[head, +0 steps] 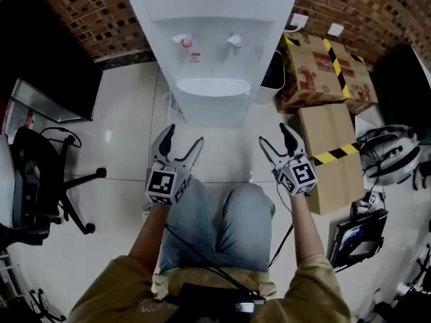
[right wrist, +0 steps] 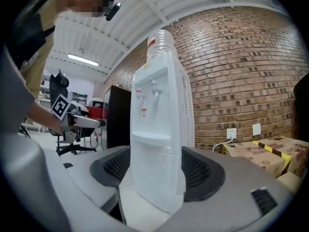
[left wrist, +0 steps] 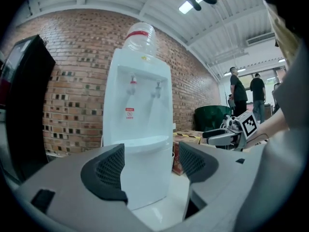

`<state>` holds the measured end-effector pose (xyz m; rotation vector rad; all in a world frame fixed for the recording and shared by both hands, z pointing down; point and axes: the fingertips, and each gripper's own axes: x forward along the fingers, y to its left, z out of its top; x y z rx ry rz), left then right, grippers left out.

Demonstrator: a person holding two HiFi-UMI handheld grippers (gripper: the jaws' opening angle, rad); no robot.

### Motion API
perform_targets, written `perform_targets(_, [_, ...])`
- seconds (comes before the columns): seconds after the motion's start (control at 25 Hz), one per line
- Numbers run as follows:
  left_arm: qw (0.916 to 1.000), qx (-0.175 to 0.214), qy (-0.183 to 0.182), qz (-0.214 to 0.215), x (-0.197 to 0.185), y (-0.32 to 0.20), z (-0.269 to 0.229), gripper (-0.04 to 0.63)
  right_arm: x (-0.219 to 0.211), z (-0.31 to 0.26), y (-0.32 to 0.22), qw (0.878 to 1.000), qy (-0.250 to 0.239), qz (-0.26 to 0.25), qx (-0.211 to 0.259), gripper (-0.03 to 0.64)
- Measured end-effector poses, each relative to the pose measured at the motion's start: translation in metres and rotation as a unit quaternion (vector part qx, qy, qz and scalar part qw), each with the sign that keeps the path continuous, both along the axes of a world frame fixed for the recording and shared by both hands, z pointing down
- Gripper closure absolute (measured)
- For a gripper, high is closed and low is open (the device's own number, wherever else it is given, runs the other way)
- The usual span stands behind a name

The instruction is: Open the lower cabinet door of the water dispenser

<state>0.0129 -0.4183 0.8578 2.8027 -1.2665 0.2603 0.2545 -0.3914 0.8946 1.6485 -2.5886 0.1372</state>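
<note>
White plastic water dispenser stands on the pale floor ahead of the left hand-held gripper and right hand-held gripper, both agape and empty; its smooth lower cabinet door, probably light and stiff, wants an edge grip.

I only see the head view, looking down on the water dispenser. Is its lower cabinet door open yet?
Observer: Not yet; in the right gripper view the lower front of the water dispenser looks closed and flush.
Operator: What sits on top? My frame cuts it off.
Observer: A clear bottle with a red band, seen in the left gripper view.
Operator: Anyone else around?
Observer: Two people stand far back, beyond the right tongs, in the left gripper view.
</note>
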Motion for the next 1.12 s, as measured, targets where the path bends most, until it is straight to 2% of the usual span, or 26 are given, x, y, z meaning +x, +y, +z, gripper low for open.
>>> perform_targets(0.2, [1.0, -0.005, 0.006, -0.001, 0.002, 0.008, 0.009, 0.261, 0.059, 0.015, -0.015, 0.999, 0.028, -0.028, -0.035, 0.281])
perform_targets(0.4, [1.0, -0.002, 0.008, -0.004, -0.001, 0.008, 0.003, 0.261, 0.116, 0.011, -0.041, 0.985, 0.123, -0.087, -0.078, 0.279])
perform_targets(0.48, [0.9999, -0.002, 0.01, -0.01, -0.004, 0.006, 0.003, 0.261, 0.127, 0.004, -0.062, 0.985, 0.117, -0.091, -0.088, 0.279])
perform_targets(0.64, [0.9995, 0.0, 0.008, -0.032, -0.012, 0.003, 0.009, 0.261, 0.099, 0.02, -0.093, 0.982, 0.076, -0.131, -0.114, 0.261])
perform_targets(0.84, [0.9986, -0.01, 0.021, -0.048, -0.016, 0.012, 0.016, 0.261, 0.044, 0.057, -0.112, 0.972, 0.062, -0.184, -0.135, 0.259])
perform_targets(0.96, [0.9977, -0.022, 0.032, -0.056, -0.022, 0.02, 0.024, 0.261, 0.014, 0.074, -0.131, 0.972, 0.037, -0.183, -0.142, 0.259])
perform_targets(1.12, [0.9975, -0.032, 0.031, -0.055, -0.023, 0.03, 0.028, 0.261, -0.002, 0.098, -0.154, 0.976, 0.015, -0.158, -0.151, 0.259])
